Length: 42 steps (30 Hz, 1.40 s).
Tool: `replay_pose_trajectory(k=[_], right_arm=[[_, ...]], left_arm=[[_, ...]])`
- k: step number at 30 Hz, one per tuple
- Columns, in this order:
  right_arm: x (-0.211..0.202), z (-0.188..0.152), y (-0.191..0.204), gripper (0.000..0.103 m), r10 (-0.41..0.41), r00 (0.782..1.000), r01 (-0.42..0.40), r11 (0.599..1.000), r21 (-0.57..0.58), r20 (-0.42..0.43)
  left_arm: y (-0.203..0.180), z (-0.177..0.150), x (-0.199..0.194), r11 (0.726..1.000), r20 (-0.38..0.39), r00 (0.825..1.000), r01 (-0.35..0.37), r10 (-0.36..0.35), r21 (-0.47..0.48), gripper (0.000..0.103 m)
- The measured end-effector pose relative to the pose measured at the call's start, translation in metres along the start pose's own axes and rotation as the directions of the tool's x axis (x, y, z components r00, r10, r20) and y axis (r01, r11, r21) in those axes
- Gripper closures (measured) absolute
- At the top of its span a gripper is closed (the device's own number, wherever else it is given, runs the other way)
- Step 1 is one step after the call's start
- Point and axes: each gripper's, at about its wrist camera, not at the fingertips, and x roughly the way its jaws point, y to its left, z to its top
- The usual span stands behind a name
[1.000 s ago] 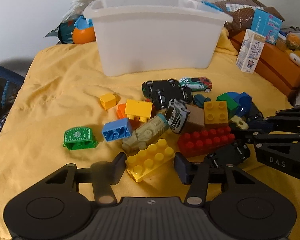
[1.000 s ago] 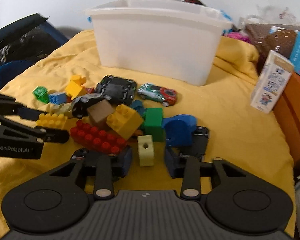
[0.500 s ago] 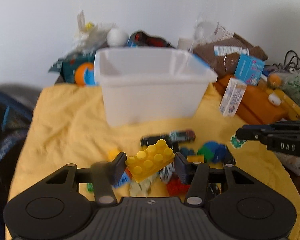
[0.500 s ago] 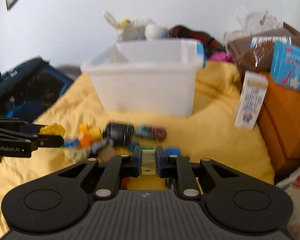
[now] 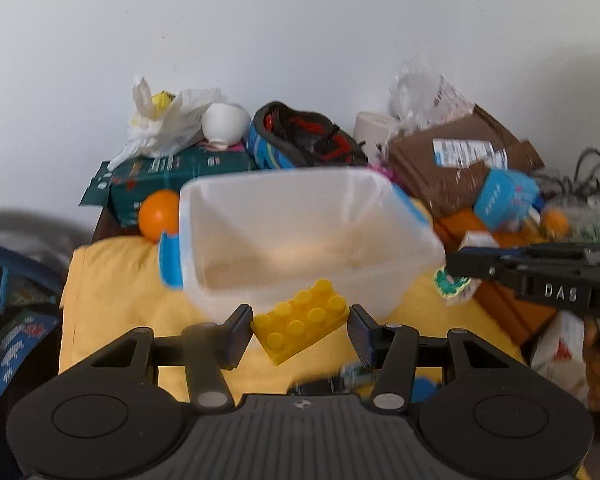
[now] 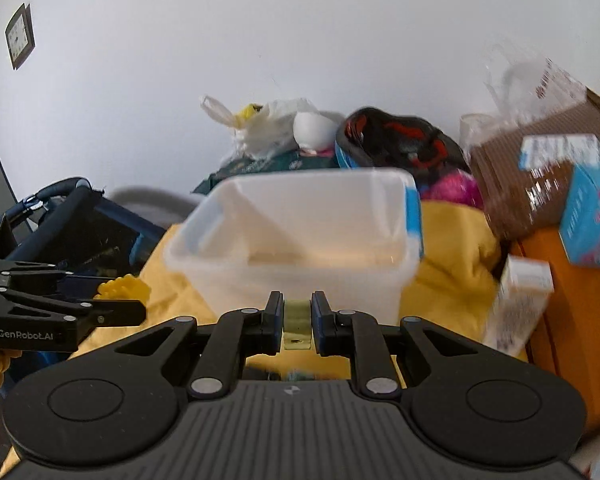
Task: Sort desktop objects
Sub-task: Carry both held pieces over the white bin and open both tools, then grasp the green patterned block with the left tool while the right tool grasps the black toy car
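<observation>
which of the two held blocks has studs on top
The yellow brick in the left gripper: rows of round studs on top. The pale green block pinched in the right gripper is small and shows no studs.

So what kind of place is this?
Probably a lived-in room at home: a yellow cloth under a white bin, household clutter along the wall and a wall clock.
</observation>
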Motion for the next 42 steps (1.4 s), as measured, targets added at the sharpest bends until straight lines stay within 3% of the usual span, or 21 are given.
replay_pose_trajectory(k=[6, 11, 22, 24, 27, 30, 33, 36, 39, 42], right_arm=[[0.019, 0.048, -0.009, 0.086, 0.019, 1.000, -0.018, 0.999, 0.036, -0.011], [0.041, 0.077, -0.018, 0.086, 0.000, 1.000, 0.001, 0.999, 0.036, -0.029], [0.083, 0.091, -0.028, 0.086, -0.038, 0.992, 0.039, 0.999, 0.010, -0.124], [0.090, 0.090, -0.029, 0.084, -0.047, 0.988, 0.047, 0.999, -0.002, -0.147], [0.088, 0.088, -0.029, 0.038, -0.081, 0.990, 0.081, 0.997, -0.008, -0.119], [0.078, 0.081, -0.031, 0.040, -0.060, 0.994, 0.060, 0.998, -0.001, -0.089], [0.055, 0.061, -0.035, 0.041, -0.052, 0.998, 0.052, 0.999, 0.012, -0.040], [0.027, 0.016, -0.038, 0.040, -0.090, 0.996, 0.090, 0.996, 0.020, -0.011], [0.012, -0.047, -0.038, 0.040, -0.156, 0.985, 0.158, 0.987, 0.029, -0.081], [0.009, -0.102, -0.031, 0.040, -0.173, 0.968, 0.177, 0.984, 0.008, -0.182]], left_arm=[[0.010, 0.044, 0.029, 0.999, -0.053, 0.999, 0.004, -0.007, -0.049, 0.048], [0.017, 0.067, 0.050, 0.998, -0.082, 0.996, -0.039, 0.034, -0.059, 0.048], [0.015, 0.082, 0.082, 0.998, -0.144, 0.988, -0.055, 0.051, -0.025, 0.047], [0.015, 0.079, 0.084, 0.997, -0.144, 0.987, -0.075, 0.072, -0.010, 0.040], [0.020, 0.066, 0.080, 0.995, -0.123, 0.987, -0.099, 0.099, 0.003, 0.036], [0.029, 0.040, 0.066, 0.993, -0.092, 0.989, -0.116, 0.117, 0.015, 0.036], [0.038, -0.007, 0.040, 0.990, -0.036, 0.989, -0.143, 0.143, 0.007, 0.035], [0.046, -0.066, 0.023, 0.984, -0.038, 0.983, -0.178, 0.178, -0.013, 0.035], [0.053, -0.117, 0.019, 0.977, -0.098, 0.974, -0.209, 0.203, -0.048, 0.035], [0.055, -0.149, 0.023, 0.969, -0.159, 0.961, -0.239, 0.228, -0.058, 0.035]])
